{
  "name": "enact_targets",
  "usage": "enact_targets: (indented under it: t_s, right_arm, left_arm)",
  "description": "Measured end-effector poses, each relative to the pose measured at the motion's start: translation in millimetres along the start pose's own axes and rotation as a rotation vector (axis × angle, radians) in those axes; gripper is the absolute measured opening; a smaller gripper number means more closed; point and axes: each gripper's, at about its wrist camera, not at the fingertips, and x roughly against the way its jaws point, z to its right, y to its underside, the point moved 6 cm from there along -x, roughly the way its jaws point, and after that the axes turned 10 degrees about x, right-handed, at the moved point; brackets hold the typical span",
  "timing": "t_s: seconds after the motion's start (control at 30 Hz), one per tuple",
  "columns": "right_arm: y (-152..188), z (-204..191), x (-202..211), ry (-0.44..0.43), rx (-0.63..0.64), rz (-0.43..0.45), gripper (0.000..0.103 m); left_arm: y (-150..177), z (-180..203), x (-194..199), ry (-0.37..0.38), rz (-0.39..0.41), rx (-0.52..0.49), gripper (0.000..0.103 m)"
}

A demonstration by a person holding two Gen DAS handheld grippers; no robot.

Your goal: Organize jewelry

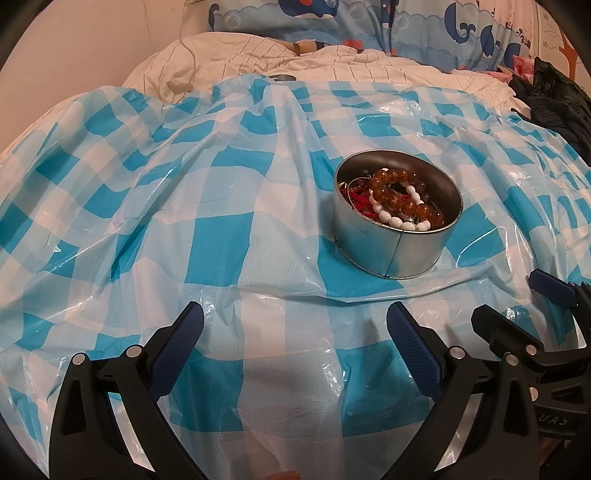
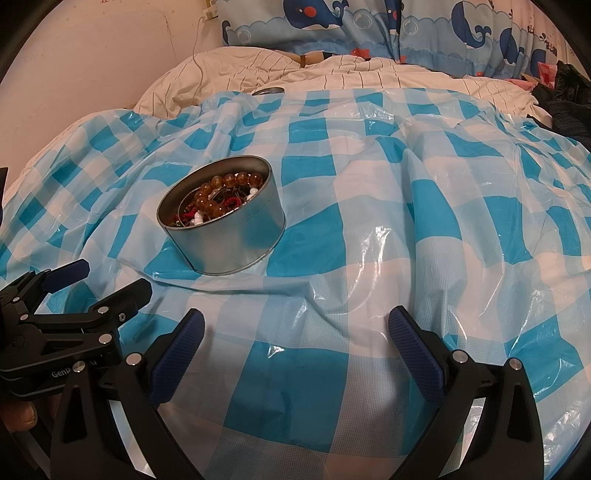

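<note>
Both tongs [image 1: 295, 321] [image 2: 295, 325] spread, empty, near tin [image 1: 397, 221].

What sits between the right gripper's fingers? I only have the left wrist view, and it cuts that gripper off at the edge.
Observer: Nothing. The right gripper is open, with only the checked sheet showing between its fingers.
Operator: Where does the white cable go?
Observer: The cable runs up the wall to what looks like an outlet.
Operator: Is any hand visible?
Observer: Yes, a thumb shows under the left gripper.
</note>
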Motion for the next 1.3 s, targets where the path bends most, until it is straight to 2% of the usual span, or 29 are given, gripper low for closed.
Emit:
enact_targets:
  t_s: [1.3]
  right_arm:
    - [-1.4,-0.5,-0.9,-0.001,0.000,-0.004,0.096]
  left_arm:
    - [1.4,-0.6,-4.4,-0.020,-0.026,0.006,0.095]
